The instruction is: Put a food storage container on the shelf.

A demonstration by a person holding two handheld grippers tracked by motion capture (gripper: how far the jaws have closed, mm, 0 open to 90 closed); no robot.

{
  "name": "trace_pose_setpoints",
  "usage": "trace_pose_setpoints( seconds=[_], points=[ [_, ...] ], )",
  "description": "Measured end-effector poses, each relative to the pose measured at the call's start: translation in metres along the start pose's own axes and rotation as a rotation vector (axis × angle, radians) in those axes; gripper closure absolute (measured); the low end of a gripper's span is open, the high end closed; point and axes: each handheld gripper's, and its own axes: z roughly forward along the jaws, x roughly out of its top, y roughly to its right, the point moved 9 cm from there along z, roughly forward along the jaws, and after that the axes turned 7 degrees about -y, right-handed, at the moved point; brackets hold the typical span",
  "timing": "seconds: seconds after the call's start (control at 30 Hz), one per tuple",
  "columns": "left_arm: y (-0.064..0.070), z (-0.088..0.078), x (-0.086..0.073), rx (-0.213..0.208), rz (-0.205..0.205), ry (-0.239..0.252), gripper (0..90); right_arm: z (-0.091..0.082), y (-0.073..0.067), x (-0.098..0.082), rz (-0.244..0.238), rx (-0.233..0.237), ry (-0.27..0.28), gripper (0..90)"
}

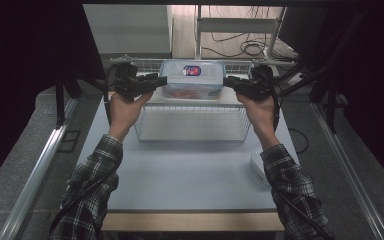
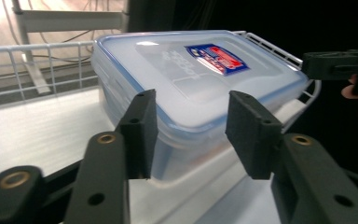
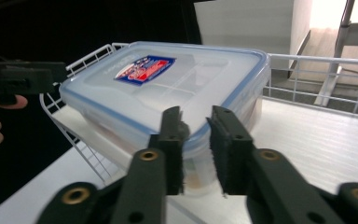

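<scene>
A clear plastic container (image 1: pixel 192 80) with a blue-edged lid and a red and blue sticker rests on the white top shelf of a wire rack (image 1: pixel 195 125). My left gripper (image 1: pixel 159 80) is at its left end. In the left gripper view the jaws (image 2: pixel 191 112) stand wide apart around the container's (image 2: pixel 191 70) near corner, without clear contact. My right gripper (image 1: pixel 228 81) is at the right end. In the right gripper view its jaws (image 3: pixel 196 116) leave a narrow gap at the container's (image 3: pixel 168 88) corner, and I cannot see the pads pressing on it.
The rack has low wire rails (image 2: pixel 42 56) around its shelf and stands at the back of a pale table (image 1: pixel 190 180). A small white box (image 1: pixel 257 162) lies near the table's right edge. Cables (image 1: pixel 250 47) lie on the floor behind. Dark curtains flank both sides.
</scene>
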Motion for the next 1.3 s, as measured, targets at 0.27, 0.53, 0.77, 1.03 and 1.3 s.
trace_pose_setpoints(
  seconds=[0.27, 0.53, 0.77, 1.03, 1.3],
  points=[
    [0.004, -0.006, -0.026, -0.011, 0.048, -0.039, 71.7, -0.015, -0.009, -0.016, -0.053, 0.041, 0.029, 88.9],
    [-0.001, 0.005, -0.041, 0.000, 0.039, -0.074, 76.8, 0.005, -0.013, -0.037, -0.068, 0.064, -0.015, 89.1],
    [-0.004, 0.014, -0.037, 0.004, 0.035, -0.085, 75.2, 0.018, -0.004, -0.037, -0.014, 0.080, -0.009, 89.1],
    [0.004, 0.016, -0.046, -0.029, 0.035, -0.092, 72.7, 0.020, -0.008, -0.037, -0.032, 0.057, -0.021, 89.1],
    [0.020, 0.008, -0.076, -0.077, 0.072, -0.098, 51.9, 0.010, -0.018, -0.050, -0.068, 0.076, -0.031, 80.5]
  ],
)
